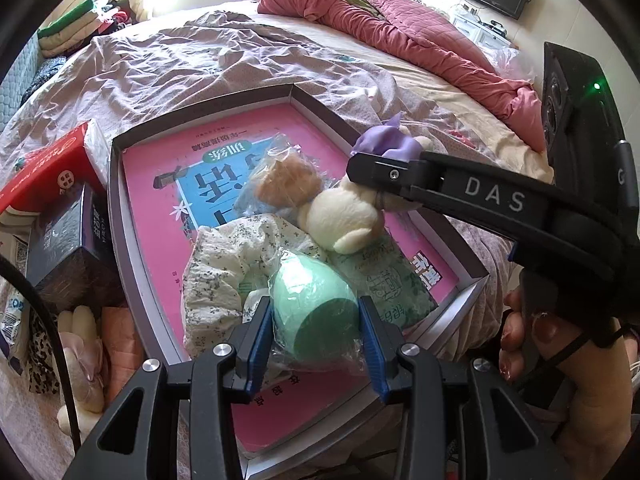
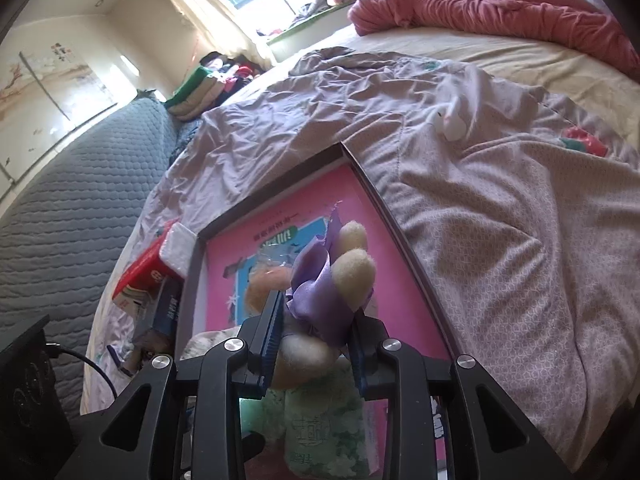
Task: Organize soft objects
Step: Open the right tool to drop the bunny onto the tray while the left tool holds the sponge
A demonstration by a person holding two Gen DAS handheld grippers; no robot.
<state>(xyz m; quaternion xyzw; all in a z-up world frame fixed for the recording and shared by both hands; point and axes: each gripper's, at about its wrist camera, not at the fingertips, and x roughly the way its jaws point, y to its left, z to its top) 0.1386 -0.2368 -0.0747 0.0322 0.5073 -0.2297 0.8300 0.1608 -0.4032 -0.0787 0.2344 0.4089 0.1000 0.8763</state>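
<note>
The left gripper (image 1: 316, 326) is clamping a green egg-shaped sponge in clear wrap (image 1: 314, 312), its 2 blue pads (image 1: 258, 340) pressing both sides, low over the 6 o'clock end of the shallow grey-rimmed box (image 1: 120, 216). The right gripper (image 2: 316, 334) is squeezing a cream plush bunny with a purple bow (image 2: 332, 280), hanging it above the box's 3 o'clock side. Inside, on the pink book cover (image 1: 160, 184), a floral cloth (image 1: 224, 264), a bagged tan toy (image 1: 286, 180) and a green tissue pack (image 1: 388, 284) are crowding the centre; bare pink is showing toward 11 o'clock. A red carton (image 1: 44, 168) and dark box (image 1: 68, 248) are pressing against the rim at 9 o'clock. Wrinkled lilac bedding (image 2: 480, 200) is spreading beyond the 12 and 3 o'clock edges.
</note>
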